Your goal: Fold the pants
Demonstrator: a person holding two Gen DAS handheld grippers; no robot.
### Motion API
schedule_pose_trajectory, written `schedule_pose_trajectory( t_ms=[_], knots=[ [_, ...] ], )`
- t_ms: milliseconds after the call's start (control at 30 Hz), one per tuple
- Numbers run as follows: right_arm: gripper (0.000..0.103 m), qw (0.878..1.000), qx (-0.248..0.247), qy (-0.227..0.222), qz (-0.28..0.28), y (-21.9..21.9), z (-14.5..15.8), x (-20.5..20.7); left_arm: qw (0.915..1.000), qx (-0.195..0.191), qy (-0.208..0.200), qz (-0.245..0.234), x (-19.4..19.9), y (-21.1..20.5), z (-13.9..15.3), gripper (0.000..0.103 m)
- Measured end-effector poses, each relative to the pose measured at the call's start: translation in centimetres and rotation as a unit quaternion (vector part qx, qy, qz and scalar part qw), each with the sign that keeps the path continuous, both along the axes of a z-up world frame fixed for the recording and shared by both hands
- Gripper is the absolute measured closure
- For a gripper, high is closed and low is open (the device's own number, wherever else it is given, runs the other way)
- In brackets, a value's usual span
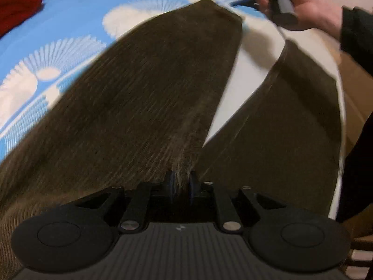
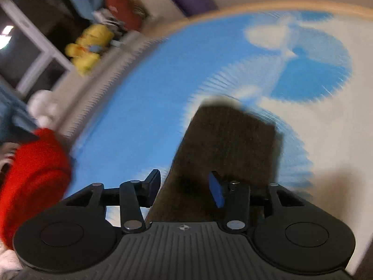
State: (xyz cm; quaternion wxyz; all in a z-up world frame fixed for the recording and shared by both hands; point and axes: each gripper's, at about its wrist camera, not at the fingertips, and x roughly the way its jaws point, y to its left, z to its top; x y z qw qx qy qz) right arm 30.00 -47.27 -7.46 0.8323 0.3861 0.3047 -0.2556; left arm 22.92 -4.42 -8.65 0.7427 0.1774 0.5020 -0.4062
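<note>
Left wrist: left gripper [image 1: 181, 183] nearly closed, pinching pants [image 1: 144, 88].

A bed spread [image 1: 77, 16] in bright blue with white fan-shaped and heart-like patterns carries everything here, and it shows again in the right wrist view [image 2: 144, 98]. Dark brown corduroy pants [image 1: 149, 93] lie directly on it with their two legs spread apart in a V, one leg end showing in the right wrist view [image 2: 233, 135]. A red knitted garment [image 1: 18, 0] rests on the spread well apart from the pants.
</note>
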Motion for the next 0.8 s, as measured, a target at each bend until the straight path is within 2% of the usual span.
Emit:
schedule_pose_trajectory(
  t_ms=[100, 167, 233, 300, 400, 467, 500, 533, 567, 633, 700, 733, 767, 800],
  knots=[
    [0.055, 0.995, -0.001, 0.072, -0.072, -1.8, -2.2, -2.5, 0.9995, -0.016, 0.004, 0.027, 0.7, 0.8, 0.5, 0.071],
    [0.055, 0.988, 0.003, 0.094, -0.119, -3.0, -2.9, -4.2, 0.9978, -0.042, -0.003, 0.05, 1.4, 1.7, 1.7, 0.066],
    [0.054, 0.983, 0.009, 0.112, -0.144, -4.0, -3.8, -5.5, 0.9945, -0.067, -0.01, 0.08, 2.1, 2.7, 2.8, 0.064],
    [0.05, 0.985, 0.012, 0.103, -0.135, -4.3, -4.4, -5.4, 0.9899, -0.076, -0.024, 0.118, 2.7, 3.9, 3.8, 0.064],
    [0.047, 0.995, 0.003, 0.075, -0.068, -3.9, -4.8, -3.6, 0.9808, -0.079, -0.043, 0.173, 3.3, 6.0, 5.0, 0.064],
    [0.047, 0.997, -0.012, 0.072, -0.03, -3.3, -5.3, -2.8, 0.9737, -0.078, -0.056, 0.207, 3.7, 7.5, 5.5, 0.064],
    [0.052, 0.996, -0.033, 0.078, -0.013, -2.8, -5.4, -2.3, 0.97, -0.077, -0.063, 0.222, 3.8, 8.4, 5.8, 0.064],
    [0.077, 0.996, -0.046, 0.083, -0.004, -2.7, -5.4, -2.0, 0.9659, -0.077, -0.072, 0.237, 3.9, 9.1, 6.2, 0.064],
    [0.093, 0.995, -0.049, 0.088, -0.001, -2.8, -5.5, -2.0, 0.9611, -0.076, -0.08, 0.253, 3.9, 10.0, 6.5, 0.064],
    [0.094, 0.997, -0.022, 0.073, -0.023, -3.4, -4.7, -2.7, 0.9525, -0.076, -0.09, 0.281, 3.8, 11.6, 7.4, 0.064],
    [0.094, 0.997, -0.037, 0.04, -0.054, -2.9, -1.4, -3.8, 0.9438, -0.075, -0.1, 0.306, 4.1, 13.0, 7.8, 0.064],
    [0.094, 0.996, -0.063, 0.018, -0.068, -2.5, 1.0, -4.5, 0.9398, -0.073, -0.101, 0.318, 4.3, 13.7, 8.0, 0.064],
    [0.094, 0.991, -0.106, 0.017, -0.085, -1.8, 2.8, -5.1, 0.9363, -0.071, -0.101, 0.329, 4.5, 14.6, 8.2, 0.064],
    [0.094, 0.983, -0.143, 0.039, -0.108, -1.6, 3.4, -5.9, 0.9329, -0.068, -0.101, 0.339, 4.6, 15.2, 8.3, 0.064]
  ],
)
